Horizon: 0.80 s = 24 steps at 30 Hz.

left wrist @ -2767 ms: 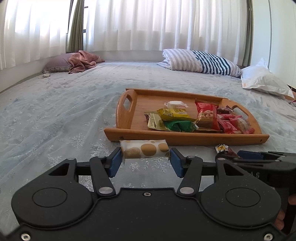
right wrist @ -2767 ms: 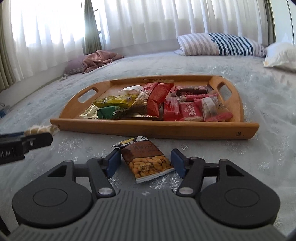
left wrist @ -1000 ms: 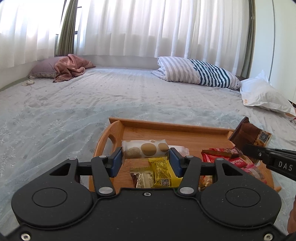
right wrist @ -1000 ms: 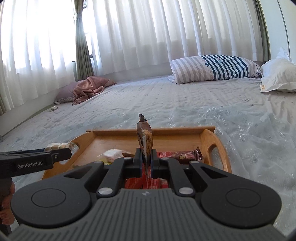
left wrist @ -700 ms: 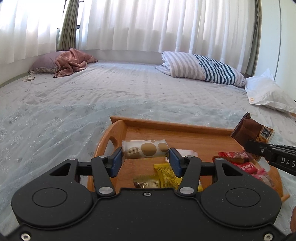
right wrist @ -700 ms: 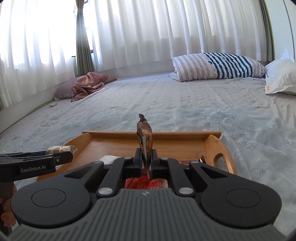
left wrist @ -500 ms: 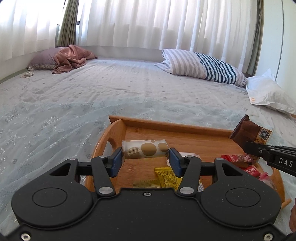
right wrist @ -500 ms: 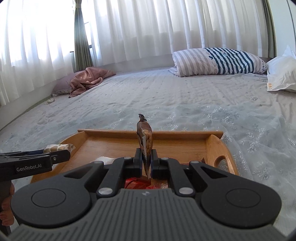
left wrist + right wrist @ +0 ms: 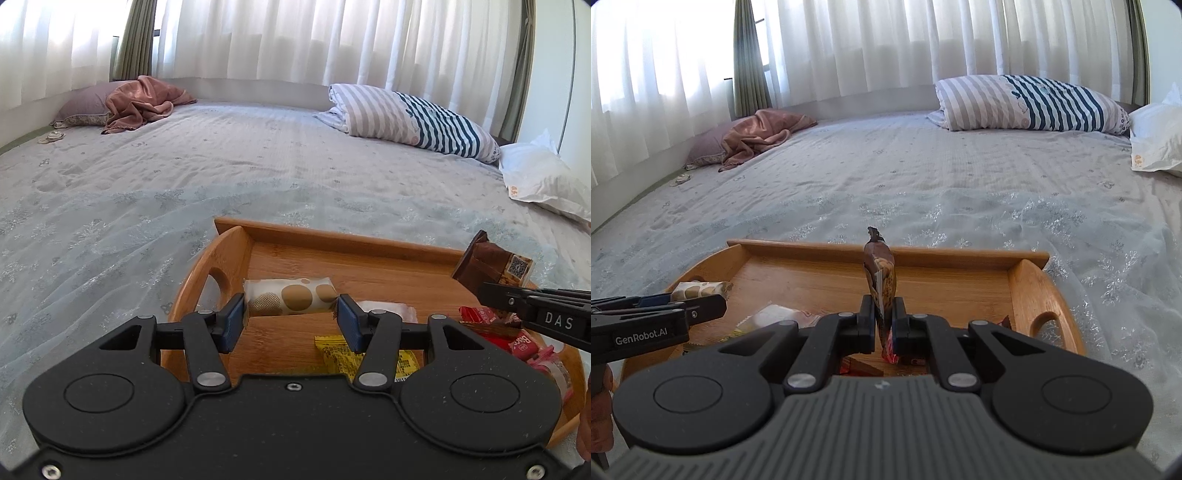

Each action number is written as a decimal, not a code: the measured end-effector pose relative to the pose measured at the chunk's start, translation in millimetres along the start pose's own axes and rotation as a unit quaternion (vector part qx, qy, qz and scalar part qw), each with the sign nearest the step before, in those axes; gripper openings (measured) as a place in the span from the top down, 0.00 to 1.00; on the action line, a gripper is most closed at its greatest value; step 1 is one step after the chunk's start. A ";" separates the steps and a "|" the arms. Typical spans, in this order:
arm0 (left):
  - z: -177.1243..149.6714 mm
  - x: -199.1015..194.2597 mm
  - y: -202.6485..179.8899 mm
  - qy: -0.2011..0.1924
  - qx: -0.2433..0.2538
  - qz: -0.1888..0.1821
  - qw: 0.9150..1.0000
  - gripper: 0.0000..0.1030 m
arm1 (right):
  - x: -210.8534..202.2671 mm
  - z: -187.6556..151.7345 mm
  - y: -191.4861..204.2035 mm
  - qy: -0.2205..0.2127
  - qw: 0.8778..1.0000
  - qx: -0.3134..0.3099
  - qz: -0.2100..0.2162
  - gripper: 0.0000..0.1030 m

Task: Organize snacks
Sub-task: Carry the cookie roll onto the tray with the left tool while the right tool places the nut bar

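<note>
Snacks lie in a wooden tray (image 9: 334, 238) that rests on a pale blue bedspread (image 9: 184, 177): a yellow packet (image 9: 334, 350), a white wrapper (image 9: 384, 308) and red packets (image 9: 517, 338) sit on its floor. The left gripper (image 9: 291, 314) is clamped on a cream packet with brown dots (image 9: 290, 299), held level above the tray's left end, near the handle cutout. The right gripper (image 9: 884, 321) pinches a brown nut packet (image 9: 881, 273) edge-on and upright between its 2 fingers, over the tray's right half. A striped pillow (image 9: 1027, 101), a white pillow (image 9: 543, 177) and a pink blanket (image 9: 146, 98) lie far back by the curtains (image 9: 295, 37).
</note>
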<state>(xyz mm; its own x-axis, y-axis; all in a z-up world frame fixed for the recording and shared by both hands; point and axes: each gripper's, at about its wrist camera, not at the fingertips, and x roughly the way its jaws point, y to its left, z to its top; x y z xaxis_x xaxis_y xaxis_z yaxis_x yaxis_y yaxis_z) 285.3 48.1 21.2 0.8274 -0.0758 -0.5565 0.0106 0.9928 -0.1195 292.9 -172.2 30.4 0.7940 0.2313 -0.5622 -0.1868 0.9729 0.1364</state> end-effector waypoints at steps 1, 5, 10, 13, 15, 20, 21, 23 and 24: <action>0.9 1.4 -0.3 0.000 0.000 0.000 1.000 0.51 | 1.8 0.5 -0.4 0.003 1.000 0.002 0.001 0.90; 3.6 6.5 -0.2 0.002 -0.006 -0.001 1.000 0.51 | 9.0 4.6 -2.2 0.013 1.000 0.007 0.005 0.90; 4.0 13.1 0.0 0.005 -0.008 0.002 1.000 0.51 | 17.3 10.0 -3.3 0.023 1.000 0.013 0.013 0.90; 4.0 16.8 0.4 0.008 -0.010 0.004 1.000 0.51 | 22.7 11.7 -1.6 0.030 0.999 0.008 0.011 0.90; 3.7 19.0 1.0 0.009 -0.012 0.005 1.000 0.51 | 26.0 12.4 -0.2 0.035 0.999 0.005 0.010 0.90; 1.1 24.0 1.1 0.014 -0.013 0.008 1.000 0.51 | 30.6 12.5 4.7 0.042 0.999 -0.012 0.006 0.90; 0.8 24.2 0.6 0.013 -0.011 0.009 1.000 0.51 | 31.1 12.4 5.3 0.043 0.999 -0.013 0.007 0.90; 0.2 24.8 -0.1 0.012 -0.008 0.010 1.000 0.51 | 32.7 12.8 6.2 0.044 0.999 -0.016 0.006 0.89; 0.2 25.0 -0.4 0.012 -0.007 0.009 1.000 0.51 | 33.3 12.5 6.5 0.045 0.999 -0.017 0.004 0.89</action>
<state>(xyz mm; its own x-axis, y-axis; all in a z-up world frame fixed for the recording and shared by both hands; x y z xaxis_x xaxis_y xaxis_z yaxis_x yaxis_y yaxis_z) 306.1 45.8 7.5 0.8134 -0.0598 -0.5786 -0.0130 0.9926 -0.1209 325.3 -158.1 22.7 0.7373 0.2378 -0.6323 -0.2145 0.9700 0.1147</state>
